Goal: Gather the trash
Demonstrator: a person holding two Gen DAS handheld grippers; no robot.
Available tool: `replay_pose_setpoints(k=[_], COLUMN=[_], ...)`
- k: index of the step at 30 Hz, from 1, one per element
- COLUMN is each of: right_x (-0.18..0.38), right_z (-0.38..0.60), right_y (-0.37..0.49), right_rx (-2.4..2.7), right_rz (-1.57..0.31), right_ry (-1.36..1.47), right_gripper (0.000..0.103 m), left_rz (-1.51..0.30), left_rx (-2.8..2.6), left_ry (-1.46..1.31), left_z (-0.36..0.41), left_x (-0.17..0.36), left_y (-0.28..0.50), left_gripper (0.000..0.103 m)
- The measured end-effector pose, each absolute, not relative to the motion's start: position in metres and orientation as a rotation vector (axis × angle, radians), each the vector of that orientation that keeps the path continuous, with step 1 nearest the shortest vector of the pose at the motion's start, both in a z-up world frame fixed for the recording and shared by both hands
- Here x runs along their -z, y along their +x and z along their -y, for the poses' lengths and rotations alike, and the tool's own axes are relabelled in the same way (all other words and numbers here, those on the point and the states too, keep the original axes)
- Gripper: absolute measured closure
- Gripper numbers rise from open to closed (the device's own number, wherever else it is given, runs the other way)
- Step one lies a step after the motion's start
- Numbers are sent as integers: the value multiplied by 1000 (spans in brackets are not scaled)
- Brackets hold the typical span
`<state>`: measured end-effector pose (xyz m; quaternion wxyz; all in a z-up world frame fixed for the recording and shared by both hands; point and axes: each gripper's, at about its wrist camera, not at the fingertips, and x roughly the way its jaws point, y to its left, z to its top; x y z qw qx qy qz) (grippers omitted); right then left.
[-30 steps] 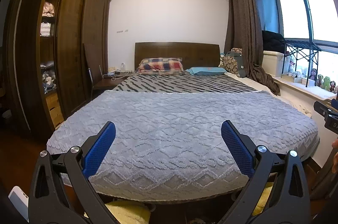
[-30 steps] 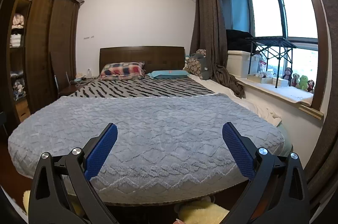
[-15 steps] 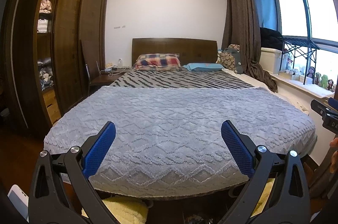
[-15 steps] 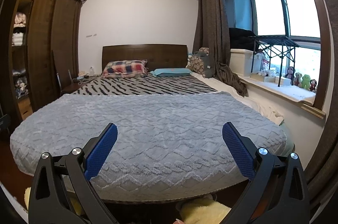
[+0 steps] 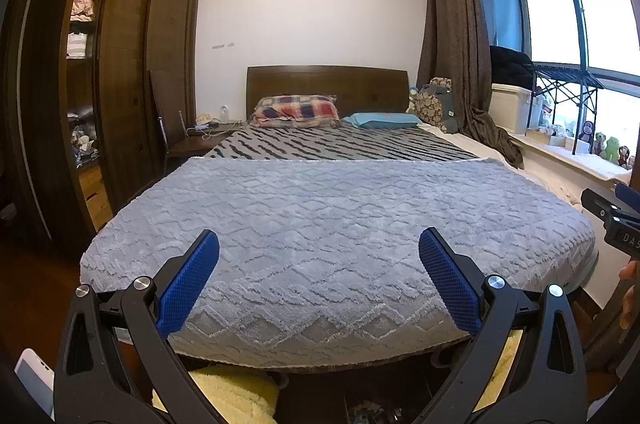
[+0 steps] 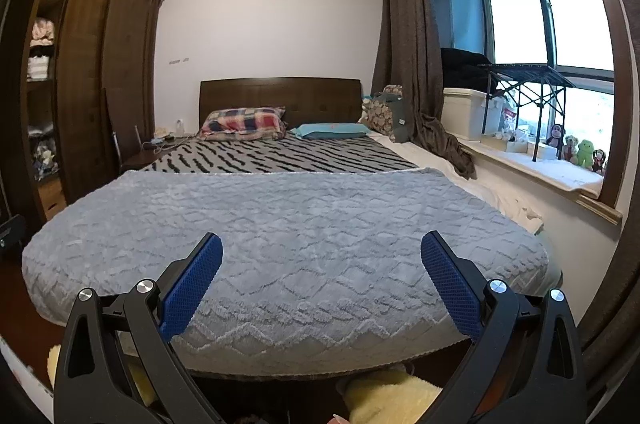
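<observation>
No trash shows on the bed. My left gripper [image 5: 319, 244] is open, its blue pads [image 5: 188, 282] wide apart over the foot of a bed covered by a grey textured blanket [image 5: 340, 224]. My right gripper [image 6: 321, 246] is open too, empty, over the same blanket [image 6: 300, 224]. The tip of the right gripper [image 5: 614, 220] with a hand beneath it appears at the right edge of the left wrist view. Small dark scraps [image 5: 372, 412] lie on the floor under the bed's foot; I cannot tell what they are.
A dark wooden wardrobe [image 5: 120, 84] stands left, a windowsill [image 6: 540, 172] with plush toys right. Pillows [image 5: 298, 110] and a striped cover [image 5: 340, 144] lie near the headboard. Yellow fluffy slippers [image 5: 236, 390] sit on the floor by the bed's foot. A white object [image 5: 34, 380] is at lower left.
Both grippers have tilted slightly downward and drawn back a little, so the bed sits lower in view. Both stay open and empty.
</observation>
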<state>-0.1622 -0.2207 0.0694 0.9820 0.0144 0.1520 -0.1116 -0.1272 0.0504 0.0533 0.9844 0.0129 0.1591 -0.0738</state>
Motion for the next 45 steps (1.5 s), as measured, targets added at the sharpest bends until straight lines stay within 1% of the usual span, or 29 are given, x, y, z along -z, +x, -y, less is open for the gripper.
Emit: replay_pose_setpoints(k=[24, 45], right_x=[-63, -60], right_z=[219, 219], right_y=[-155, -157], right_rx=[221, 212], right_rz=[-326, -328], right_ry=[24, 21], right_gripper=[3, 3], left_rz=[-354, -359], left_rx=[119, 108], left_ry=[13, 1], left_z=[-54, -57], left_x=[-39, -37], left_y=[-117, -116], left_gripper=[8, 8])
